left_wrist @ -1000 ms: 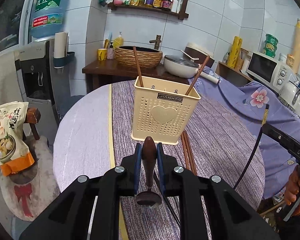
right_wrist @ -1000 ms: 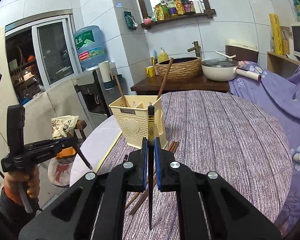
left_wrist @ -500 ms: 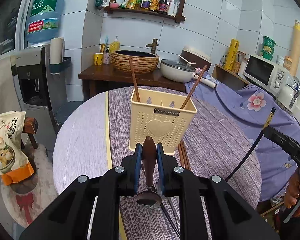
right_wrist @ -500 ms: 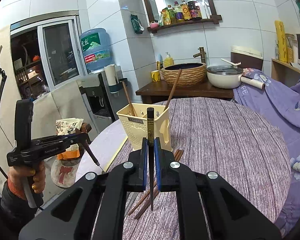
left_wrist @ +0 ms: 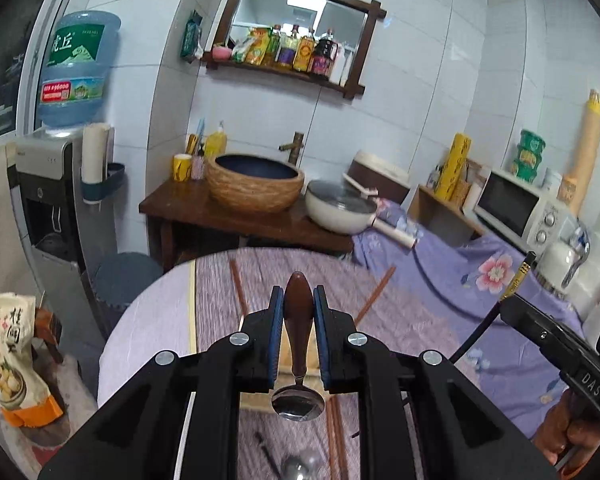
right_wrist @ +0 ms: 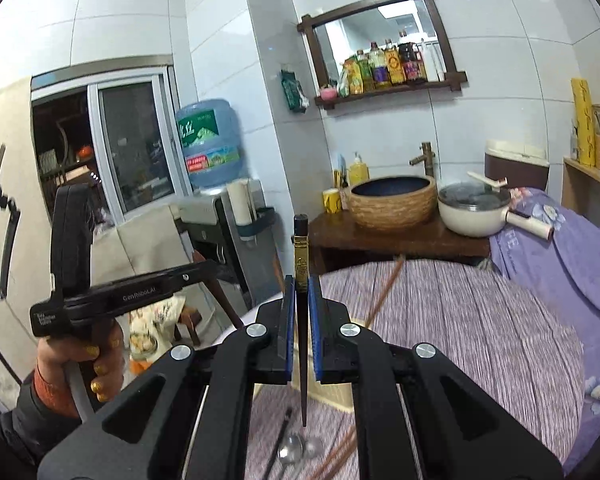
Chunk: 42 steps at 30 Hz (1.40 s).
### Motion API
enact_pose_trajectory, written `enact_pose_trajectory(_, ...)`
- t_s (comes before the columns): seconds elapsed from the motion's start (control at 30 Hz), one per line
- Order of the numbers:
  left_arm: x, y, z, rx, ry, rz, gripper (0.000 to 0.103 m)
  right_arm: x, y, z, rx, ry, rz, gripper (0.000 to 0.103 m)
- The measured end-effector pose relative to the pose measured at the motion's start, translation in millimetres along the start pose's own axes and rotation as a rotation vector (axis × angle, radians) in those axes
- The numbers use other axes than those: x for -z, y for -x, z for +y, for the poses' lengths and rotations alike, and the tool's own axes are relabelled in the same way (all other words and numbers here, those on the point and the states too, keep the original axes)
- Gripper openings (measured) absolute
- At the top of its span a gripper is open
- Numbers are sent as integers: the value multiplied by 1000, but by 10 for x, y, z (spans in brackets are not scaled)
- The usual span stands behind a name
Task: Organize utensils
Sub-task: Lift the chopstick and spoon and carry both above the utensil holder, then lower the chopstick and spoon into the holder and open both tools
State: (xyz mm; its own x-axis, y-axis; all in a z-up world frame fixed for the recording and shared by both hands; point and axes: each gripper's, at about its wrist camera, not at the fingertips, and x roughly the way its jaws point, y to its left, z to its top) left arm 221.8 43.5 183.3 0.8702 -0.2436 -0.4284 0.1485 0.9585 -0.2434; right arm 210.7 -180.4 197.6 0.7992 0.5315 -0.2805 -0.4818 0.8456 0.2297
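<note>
Both grippers have lifted up over the cream perforated plastic utensil caddy (left_wrist: 300, 354) – left gripper (left_wrist: 299, 322) pinching the wooden-handled steel spoon (left_wrist: 298, 360), right gripper (right_wrist: 301, 320) clamping the black chopstick (right_wrist: 302, 320) – so, caddy mostly hidden, either drop could miss.

A home kitchen: white-tiled walls, a condiment shelf (left_wrist: 284, 56) at 12 o'clock, a water dispenser (left_wrist: 52, 200) at 9 o'clock, a microwave (left_wrist: 516, 208) at 3 o'clock, a lidded pan (left_wrist: 340, 210) beside the basin (left_wrist: 256, 184).
</note>
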Motion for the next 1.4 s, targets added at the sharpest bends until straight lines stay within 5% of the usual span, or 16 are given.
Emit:
enact_pose_trajectory(0.17, -333, -140, -113, -55, -13, -60, 15, -402, -175, 61, 46, 11, -73, 7)
enact_pose_trajectory(0.33, -326, -481, -84, -103, -16, -40, 15, -490, -497, 45, 122, 39, -91, 7)
enact_pose_trajectory(0.83, 417, -1128, 197, -142, -13, 132, 15, 309, -1130, -348, 151, -63, 74, 8)
enact_pose_trajectory(1.4, 594, -1171, 143, -177, -73, 119, 15, 500, -1135, -422, 174, -63, 87, 9)
